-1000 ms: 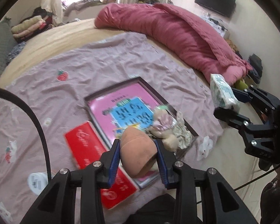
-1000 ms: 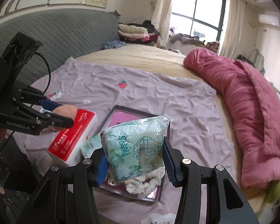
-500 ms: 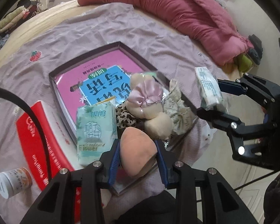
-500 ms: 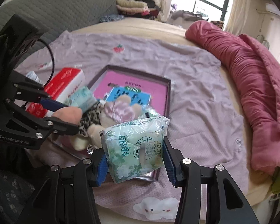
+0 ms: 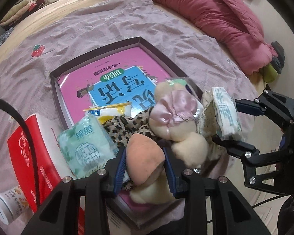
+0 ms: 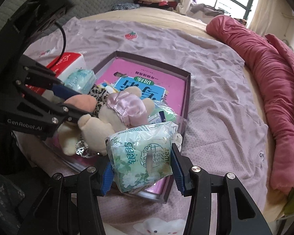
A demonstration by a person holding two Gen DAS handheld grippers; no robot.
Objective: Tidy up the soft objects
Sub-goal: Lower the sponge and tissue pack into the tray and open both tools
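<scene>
My left gripper [image 5: 145, 164] is shut on a peach makeup sponge [image 5: 144, 159], low over the near end of a dark shallow tray [image 5: 100, 56]. My right gripper [image 6: 142, 165] is shut on a green tissue pack [image 6: 141, 152] over the tray's [image 6: 152, 57] near right corner. In the tray lie a pink book [image 5: 115, 78], a cream plush toy with a pink satin bow [image 5: 176, 115], a leopard-print cloth [image 5: 125, 126] and a second green tissue pack [image 5: 84, 146]. From the left wrist view the right gripper [image 5: 228, 125] shows at the right edge, holding its pack [image 5: 225, 111].
A red tissue box [image 5: 29, 156] lies left of the tray, with a small white jar [image 5: 7, 203] beside it. A crimson duvet [image 6: 274, 90] runs along the bed's right side. The lilac sheet [image 6: 215, 90] covers the bed; the bed edge is close below.
Both grippers have come down and closer to the tray with their loads still held. The tray's contents now fill the lower views; the room beyond has dropped out.
</scene>
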